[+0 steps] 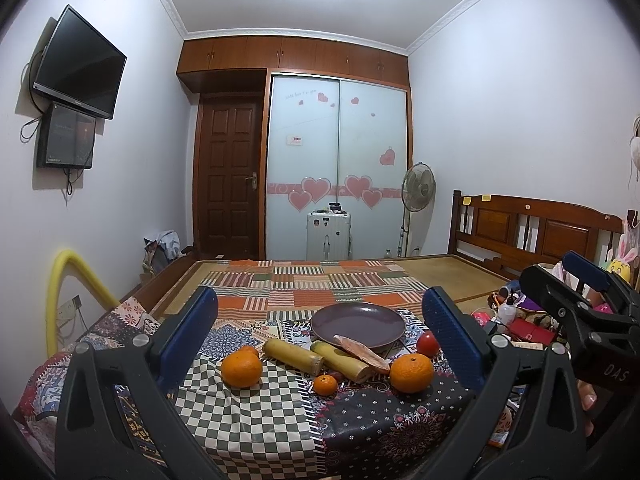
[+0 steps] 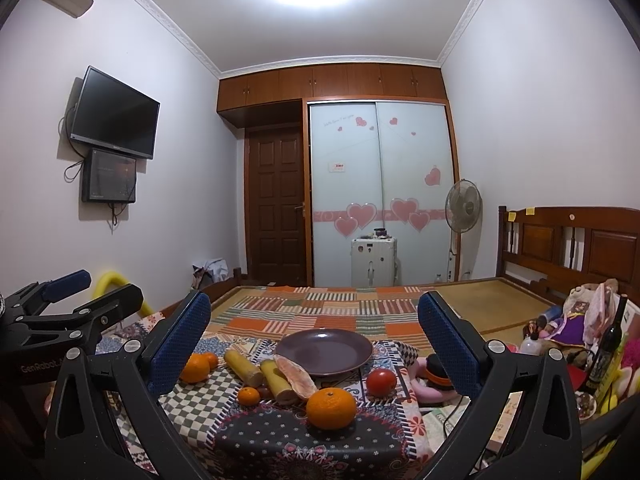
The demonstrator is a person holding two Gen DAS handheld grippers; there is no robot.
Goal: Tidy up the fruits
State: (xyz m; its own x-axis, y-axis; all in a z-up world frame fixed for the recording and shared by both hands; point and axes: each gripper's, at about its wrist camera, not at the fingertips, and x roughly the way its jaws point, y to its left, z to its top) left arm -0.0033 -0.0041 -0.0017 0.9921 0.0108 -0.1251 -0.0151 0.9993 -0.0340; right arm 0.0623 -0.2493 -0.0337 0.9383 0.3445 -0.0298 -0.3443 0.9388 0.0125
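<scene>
From the left wrist view, we held the left gripper (image 1: 320, 320) spread wide with nothing between its pads, hovering above the near edge of the patchwork cloth (image 1: 248, 412). The purple plate (image 1: 358, 324) lay bare in the middle distance, so in our judgement the sorting had not begun. Near of the plate lay a big orange (image 1: 241, 369) on the left, two yellow cane pieces (image 1: 294, 356), a small tangerine (image 1: 325, 385), another big orange (image 1: 412, 373) on the right, and a tomato (image 1: 428, 344) just right of the plate. A pinkish strip (image 1: 362, 354) leaned on the plate's near rim.

From the right wrist view, the right gripper (image 2: 314, 334) was likewise wide open and empty, with the right-hand orange (image 2: 331, 408) nearest to it. The plate (image 2: 324, 350) again showed no fruit inside, and the tomato (image 2: 381, 383) sat just beside its right rim. Everything was left to do: we judged that each fruit awaited moving onto the plate.
</scene>
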